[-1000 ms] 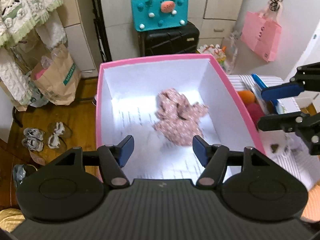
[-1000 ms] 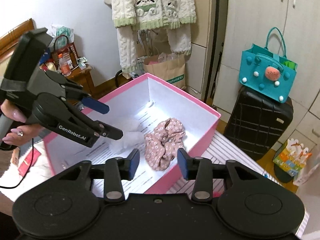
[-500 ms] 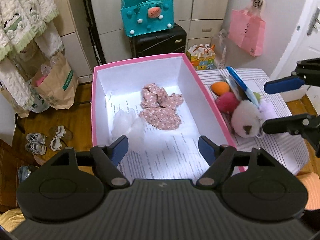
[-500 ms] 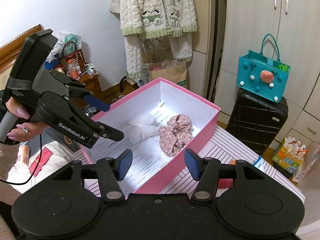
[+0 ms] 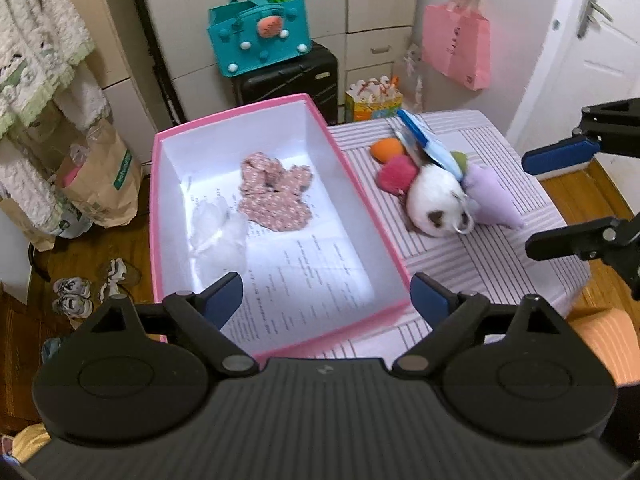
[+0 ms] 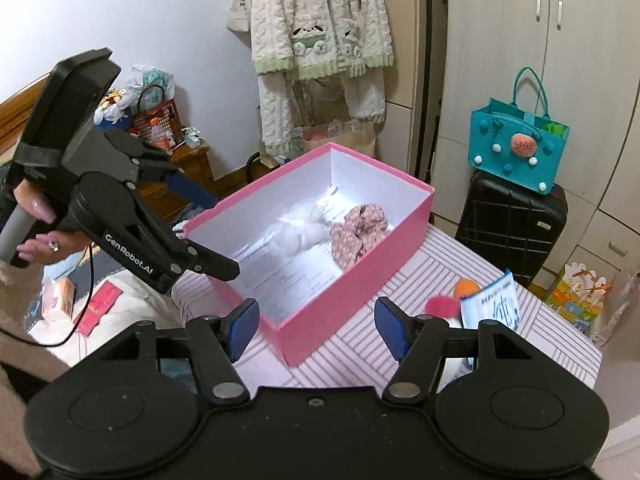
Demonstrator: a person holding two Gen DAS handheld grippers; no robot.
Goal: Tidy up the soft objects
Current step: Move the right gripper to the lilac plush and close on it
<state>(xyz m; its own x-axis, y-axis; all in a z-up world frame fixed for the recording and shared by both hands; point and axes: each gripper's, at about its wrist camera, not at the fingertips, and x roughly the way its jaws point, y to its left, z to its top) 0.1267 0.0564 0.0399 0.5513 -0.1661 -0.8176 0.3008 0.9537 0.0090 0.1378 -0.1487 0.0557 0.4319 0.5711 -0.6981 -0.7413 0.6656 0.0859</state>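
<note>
Left gripper [image 5: 326, 294]: we see its jaws opening, nothing between them, over the near end of the pink box [image 5: 352, 168].
Right gripper [image 6: 316, 326]: opening too, empty.
In the box: white fluffy piece [image 5: 218, 230], floral scrunchie [image 5: 276, 192].
Beyond, on the striped cloth [image 5: 480, 264]: panda plush [image 5: 434, 204], pink pompom [image 5: 396, 178], purple plush [image 5: 494, 200].

I saw a pink box [image 5: 352, 168] with white walls, a pink floral scrunchie [image 5: 276, 192], sheer white fabric [image 5: 218, 232], a lilac-striped tablecloth [image 5: 480, 256], and orange [image 5: 386, 149], magenta [image 5: 396, 176] and lavender [image 5: 490, 196] plush toys.
</note>
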